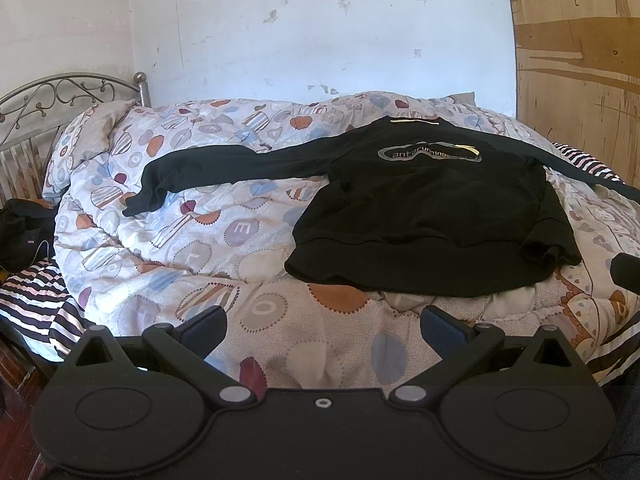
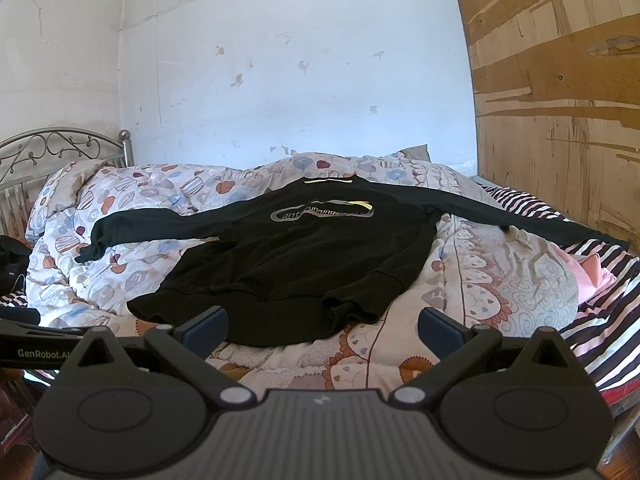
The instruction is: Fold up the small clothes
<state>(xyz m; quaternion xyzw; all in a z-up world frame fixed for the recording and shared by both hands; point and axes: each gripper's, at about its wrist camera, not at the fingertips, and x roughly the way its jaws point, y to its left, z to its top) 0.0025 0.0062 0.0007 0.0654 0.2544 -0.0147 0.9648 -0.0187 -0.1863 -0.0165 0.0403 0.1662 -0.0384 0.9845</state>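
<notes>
A black long-sleeved sweatshirt (image 1: 420,216) with a grey and yellow chest logo lies flat on the patterned quilt, both sleeves spread out sideways, hem toward me. It also shows in the right wrist view (image 2: 296,264). My left gripper (image 1: 324,330) is open and empty, hovering over the quilt in front of the hem's left part. My right gripper (image 2: 322,326) is open and empty, just in front of the hem's middle. The right gripper's tip shows at the left wrist view's right edge (image 1: 626,272).
The quilt (image 1: 192,248) covers a bed with a metal headboard (image 1: 52,96) at the left. A striped sheet (image 2: 608,312) shows at the right and a pink cloth (image 2: 588,268) beside it. A dark bag (image 1: 20,232) lies at the left. A wooden panel (image 2: 560,92) stands at the right.
</notes>
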